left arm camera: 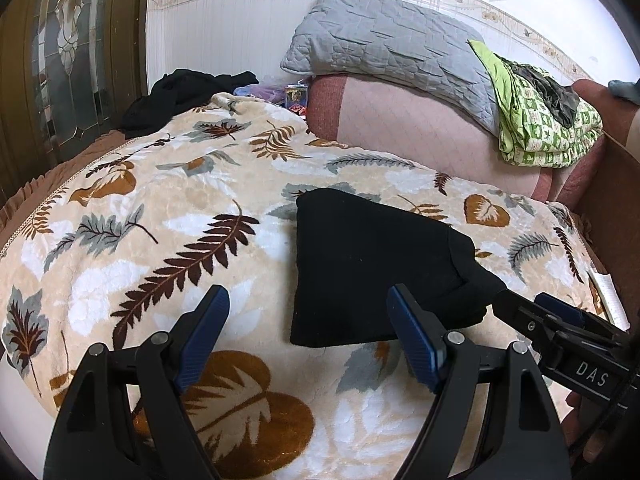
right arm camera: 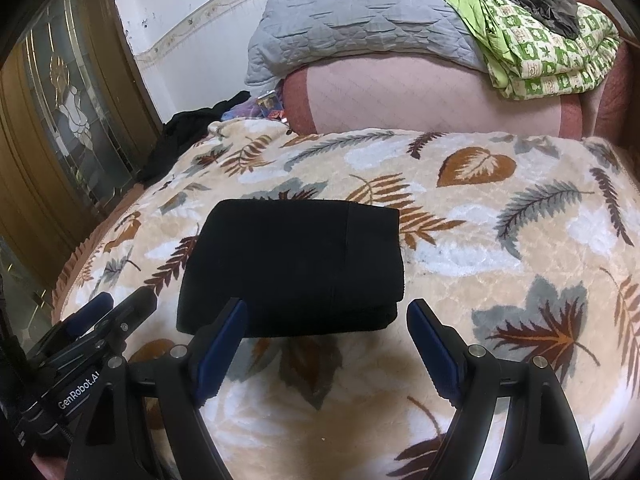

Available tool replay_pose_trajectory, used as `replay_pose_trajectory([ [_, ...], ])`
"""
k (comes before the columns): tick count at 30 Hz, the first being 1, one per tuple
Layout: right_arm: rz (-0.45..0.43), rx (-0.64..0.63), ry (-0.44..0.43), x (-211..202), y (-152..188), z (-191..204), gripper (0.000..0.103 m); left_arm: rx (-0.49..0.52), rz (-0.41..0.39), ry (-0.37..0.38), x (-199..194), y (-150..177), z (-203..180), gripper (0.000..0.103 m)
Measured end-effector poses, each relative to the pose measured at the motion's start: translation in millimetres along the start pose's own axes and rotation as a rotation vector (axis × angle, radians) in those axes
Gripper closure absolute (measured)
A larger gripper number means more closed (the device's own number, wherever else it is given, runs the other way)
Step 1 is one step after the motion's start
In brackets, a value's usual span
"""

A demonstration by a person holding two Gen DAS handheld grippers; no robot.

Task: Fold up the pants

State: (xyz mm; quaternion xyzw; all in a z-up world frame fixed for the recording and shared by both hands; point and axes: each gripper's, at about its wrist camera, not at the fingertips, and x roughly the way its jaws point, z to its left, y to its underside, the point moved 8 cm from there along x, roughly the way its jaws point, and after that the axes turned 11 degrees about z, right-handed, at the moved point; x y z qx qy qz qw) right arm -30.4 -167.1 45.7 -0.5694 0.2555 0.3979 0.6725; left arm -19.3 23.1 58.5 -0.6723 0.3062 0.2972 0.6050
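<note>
leaf-print blanket [right arm camera: 500, 240] covers the bed; folded black pants [right arm camera: 292, 268] lie mid-blanket, at 12 o'clock of the right gripper [right arm camera: 326, 344]. left gripper [left arm camera: 308, 336] and right both spread, empty. grey pillow [right arm camera: 360, 16] and green quilt [right arm camera: 552, 52] at 1 o'clock; dark clothes [left arm camera: 188, 92] hard to make out.

The left gripper [left arm camera: 308, 336] tilts downward with its jaws spread wide and nothing between its blue pads [left arm camera: 204, 336], just left of the near edge of the folded black pants [left arm camera: 372, 264]. The right gripper [right arm camera: 326, 344] tilts down likewise at the pants' near edge, jaws wide and empty.
</note>
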Motion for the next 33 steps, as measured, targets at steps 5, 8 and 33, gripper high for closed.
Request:
replay_pose_trajectory([
  [5,0.002,0.004,0.002,0.9,0.3,-1.1,0.020,-0.001,0.003,0.005,0.6,0.4,-1.1,0.022],
  [8,0.003,0.002,0.001,1.0,0.5,-0.7,0.020,0.001,0.003,0.002,2.1,1.4,-1.0,0.022],
  [33,0.008,0.001,-0.007,1.0,2.6,0.9,0.020,0.017,-0.023,0.013,-6.9,4.8,-3.6,0.021],
])
